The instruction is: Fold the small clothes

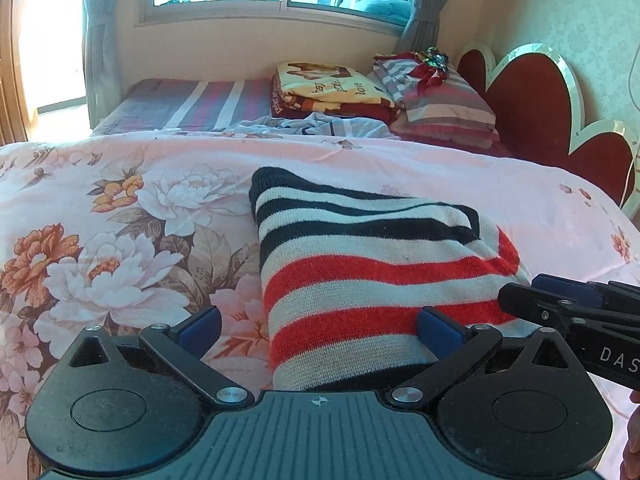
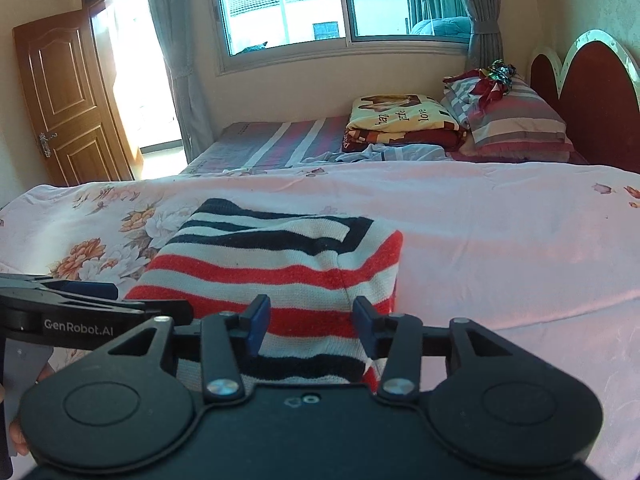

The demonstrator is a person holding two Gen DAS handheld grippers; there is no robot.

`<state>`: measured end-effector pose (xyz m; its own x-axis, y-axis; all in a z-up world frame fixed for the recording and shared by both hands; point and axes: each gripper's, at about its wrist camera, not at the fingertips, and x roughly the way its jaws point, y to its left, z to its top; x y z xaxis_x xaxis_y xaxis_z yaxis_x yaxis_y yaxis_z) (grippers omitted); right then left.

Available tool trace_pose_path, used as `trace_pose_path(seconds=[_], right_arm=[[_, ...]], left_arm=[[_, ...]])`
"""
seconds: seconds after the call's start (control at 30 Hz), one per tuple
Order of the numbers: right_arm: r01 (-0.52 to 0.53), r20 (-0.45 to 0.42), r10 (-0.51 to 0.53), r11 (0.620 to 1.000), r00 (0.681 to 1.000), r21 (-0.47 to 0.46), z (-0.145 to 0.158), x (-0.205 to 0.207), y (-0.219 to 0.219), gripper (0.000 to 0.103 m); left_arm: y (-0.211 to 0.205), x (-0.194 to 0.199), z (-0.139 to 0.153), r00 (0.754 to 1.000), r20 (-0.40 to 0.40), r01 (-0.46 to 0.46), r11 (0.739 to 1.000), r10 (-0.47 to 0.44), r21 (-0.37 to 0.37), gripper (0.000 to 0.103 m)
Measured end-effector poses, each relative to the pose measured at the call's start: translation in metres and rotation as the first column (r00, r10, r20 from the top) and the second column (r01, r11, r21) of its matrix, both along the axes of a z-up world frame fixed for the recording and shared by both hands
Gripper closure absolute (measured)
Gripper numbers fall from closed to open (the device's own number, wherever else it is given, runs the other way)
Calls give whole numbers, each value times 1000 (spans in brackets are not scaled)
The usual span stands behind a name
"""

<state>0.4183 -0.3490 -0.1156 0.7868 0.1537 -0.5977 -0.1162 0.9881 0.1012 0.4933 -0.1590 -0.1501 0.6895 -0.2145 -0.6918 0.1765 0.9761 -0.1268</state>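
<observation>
A knitted sweater (image 1: 360, 256) with black, white and red stripes lies folded into a rough rectangle on the pink floral quilt (image 1: 120, 208). It also shows in the right wrist view (image 2: 280, 256). My left gripper (image 1: 320, 326) is open, its jaws wide apart over the sweater's near left edge. My right gripper (image 2: 308, 320) is open over the sweater's near right part, blue pads apart, nothing between them held. The right gripper also shows in the left wrist view (image 1: 560, 300) at the sweater's right edge. The left gripper shows in the right wrist view (image 2: 92, 300) at far left.
Behind the quilt (image 2: 500, 232) lie a crumpled light blue garment (image 1: 320, 126), a folded yellow and red blanket (image 1: 328, 88) and striped pillows (image 1: 440, 96). A red headboard (image 1: 532, 100) stands at right. A window and curtains are behind; a wooden door (image 2: 68, 96) is at left.
</observation>
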Motion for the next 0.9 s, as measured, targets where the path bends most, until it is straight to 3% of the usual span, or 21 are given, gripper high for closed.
trace_pose_path(seconds=[0.4,0.5,0.6,0.77,0.9], right_arm=[[48,-40,-48,999,998,-15,-2,62,-6,64],[38,-102,-41,999,994,-25,-11,74,-4,59],[14,-105,-17,1000,994,-26,-12,71,-4,56],[12,-112,-5,998,994,60,0,50,-24,40],[27,-215,11,985,977,172,-11,38,-45,30]], left_arm=[[0,53,-13,997,-64,-51,999,50,-17,0],[1,58,-20,994,-96,-60,998,56,-35,0],[3,55,-18,994,-98,-55,998,50,-44,0],[21,33,-7,996,-90,-13,998,7,-66,0],[36,14,-9,994,-107,-7,994,-5,-109,0]])
